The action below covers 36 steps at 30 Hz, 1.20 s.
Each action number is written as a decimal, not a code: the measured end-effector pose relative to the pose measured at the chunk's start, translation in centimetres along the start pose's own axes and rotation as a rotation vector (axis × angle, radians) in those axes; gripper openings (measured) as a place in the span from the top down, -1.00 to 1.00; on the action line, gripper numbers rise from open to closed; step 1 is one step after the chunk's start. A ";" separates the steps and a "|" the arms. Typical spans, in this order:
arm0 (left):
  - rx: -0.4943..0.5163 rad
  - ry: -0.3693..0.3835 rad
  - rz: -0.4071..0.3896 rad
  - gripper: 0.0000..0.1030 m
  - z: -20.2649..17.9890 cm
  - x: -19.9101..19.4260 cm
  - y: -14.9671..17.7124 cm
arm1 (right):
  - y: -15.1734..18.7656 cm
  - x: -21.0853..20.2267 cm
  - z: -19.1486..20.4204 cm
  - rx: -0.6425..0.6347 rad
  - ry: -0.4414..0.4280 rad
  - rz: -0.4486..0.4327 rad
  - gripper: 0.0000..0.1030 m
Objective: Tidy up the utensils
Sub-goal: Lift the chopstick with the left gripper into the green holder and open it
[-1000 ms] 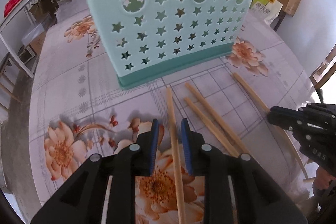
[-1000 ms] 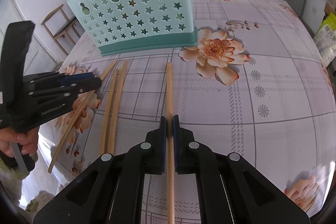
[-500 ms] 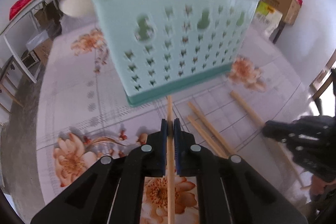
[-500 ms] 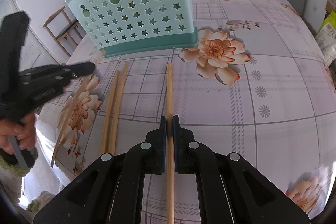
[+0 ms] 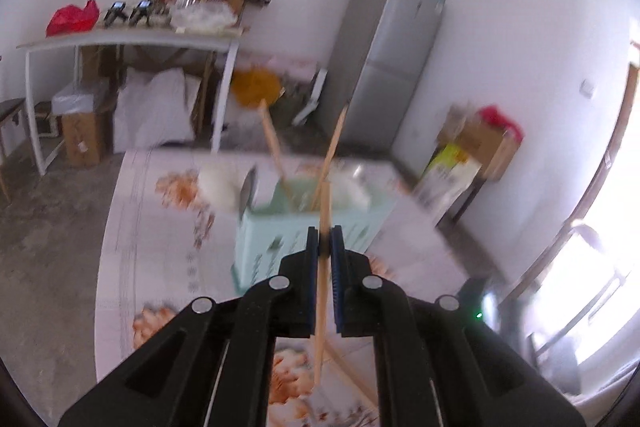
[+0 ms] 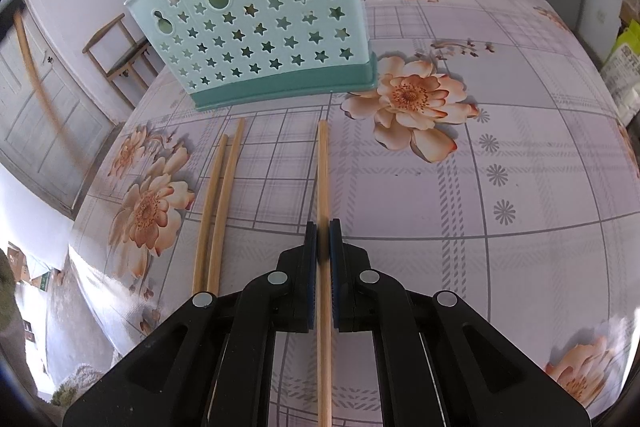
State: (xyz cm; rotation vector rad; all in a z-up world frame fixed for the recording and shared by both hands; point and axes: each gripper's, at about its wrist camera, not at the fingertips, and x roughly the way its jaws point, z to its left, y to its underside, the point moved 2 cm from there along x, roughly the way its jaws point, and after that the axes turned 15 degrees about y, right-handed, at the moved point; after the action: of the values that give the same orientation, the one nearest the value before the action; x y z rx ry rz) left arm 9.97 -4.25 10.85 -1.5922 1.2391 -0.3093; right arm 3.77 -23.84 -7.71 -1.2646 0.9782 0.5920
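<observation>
Chopstick transfer is under way on two sides at once. In the left wrist view, the left gripper [image 5: 325,241] is shown with its fingers [image 5: 311,247] clamped on a chopstick [image 5: 322,267]. Half a second ago this stick was gripped low over the bench [image 5: 160,267]; it is now raised clear of it and pointed toward the open top of the green holder [image 5: 280,231], which is seen from above and blurred by motion. Two chopsticks [image 5: 332,151] are already leaning inside the holder. From this it is judged that the lift is complete and that insertion is the next step.

In the right wrist view, the right gripper [image 6: 323,239] is unchanged: its fingers [image 6: 310,247] are closed on a single chopstick [image 6: 322,167], which is still lying flat on the floral bench [image 6: 520,167], pointed at the near face of the star-pierced holder [image 6: 256,23]. A pair of chopsticks [image 6: 218,195] is lying loose just left of it, near the holder base. Three sticks are therefore judged to be outstanding on the bench.
</observation>
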 end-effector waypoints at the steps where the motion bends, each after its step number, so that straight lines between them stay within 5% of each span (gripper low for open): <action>1: 0.002 0.014 -0.017 0.90 -0.2 -0.4 -0.7 | 0.0 0.0 0.0 0.001 -0.001 0.000 0.91; 9: 0.075 0.102 -0.194 0.90 -2.9 -1.6 -7.4 | 0.0 0.1 -0.3 0.008 -0.012 0.001 0.91; 18: 0.208 -0.008 -0.334 0.90 -4.4 -1.0 -12.2 | -0.1 0.2 -0.3 0.009 -0.010 0.002 0.91; 27: 0.152 -0.091 -0.297 0.90 -0.4 5.2 -9.9 | -0.1 0.2 -0.3 0.006 -0.008 0.003 0.91; 36: 0.055 -0.067 -0.236 0.89 3.1 8.7 -5.9 | -0.2 0.2 -0.3 0.008 -0.009 0.003 0.91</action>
State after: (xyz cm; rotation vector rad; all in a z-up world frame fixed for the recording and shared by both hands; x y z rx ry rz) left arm 19.22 -10.18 11.25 -1.6901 0.9847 -0.4324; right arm 3.93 -24.24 -7.83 -1.2530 0.9743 0.5952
